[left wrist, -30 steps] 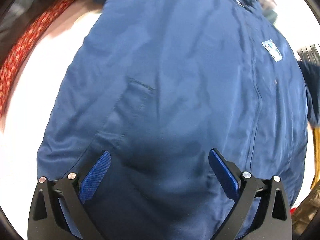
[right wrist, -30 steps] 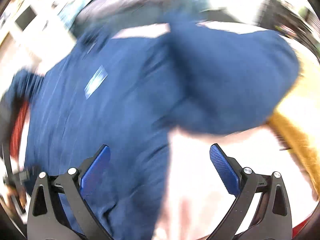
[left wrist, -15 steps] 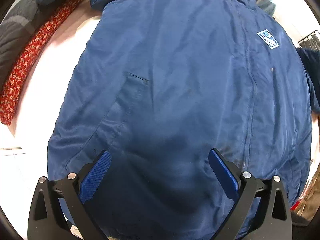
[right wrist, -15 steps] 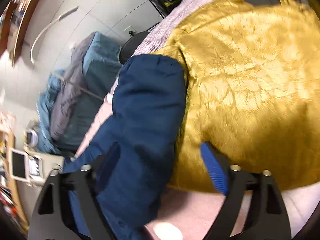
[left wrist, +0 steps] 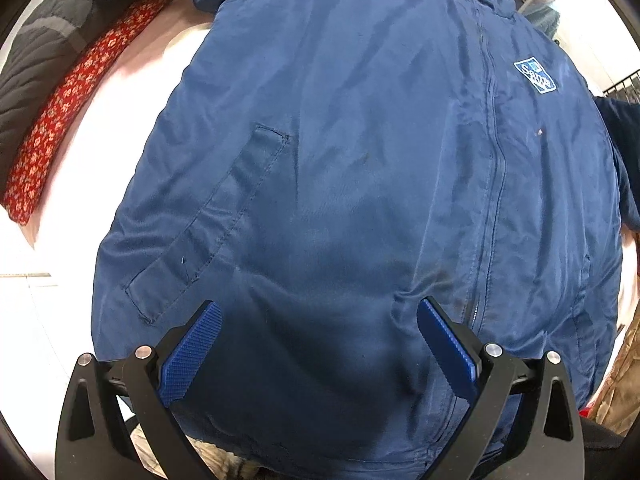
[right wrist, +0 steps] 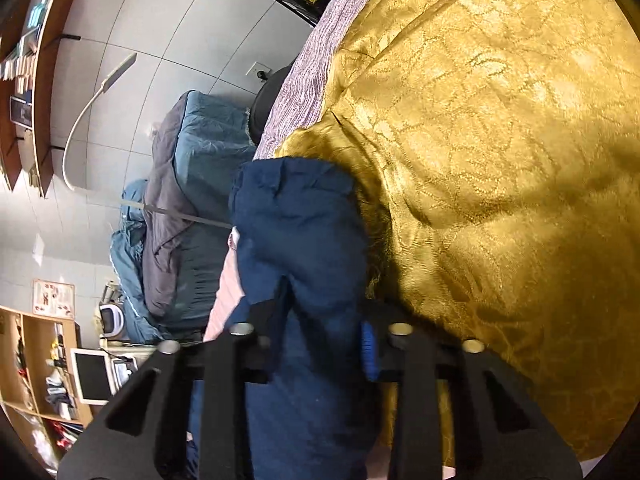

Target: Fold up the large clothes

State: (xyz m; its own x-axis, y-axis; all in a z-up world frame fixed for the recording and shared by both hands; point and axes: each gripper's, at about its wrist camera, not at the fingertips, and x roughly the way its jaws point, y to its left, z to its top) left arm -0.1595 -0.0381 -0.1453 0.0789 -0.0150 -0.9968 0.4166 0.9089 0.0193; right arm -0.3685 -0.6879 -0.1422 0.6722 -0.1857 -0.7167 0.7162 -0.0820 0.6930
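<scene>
The blue jacket (left wrist: 360,168) lies front up and zipped on a pale surface, spreading from the left gripper (left wrist: 318,344) out to twelve o'clock, its collar farthest away. That gripper's jaws stand wide apart over the hem, holding nothing. A red floral cloth (left wrist: 68,104) lies at ten o'clock. The right gripper (right wrist: 320,344) is clamped on the jacket's sleeve (right wrist: 300,232), whose cuff reaches toward twelve o'clock, with a gold fabric (right wrist: 500,160) at two o'clock
</scene>
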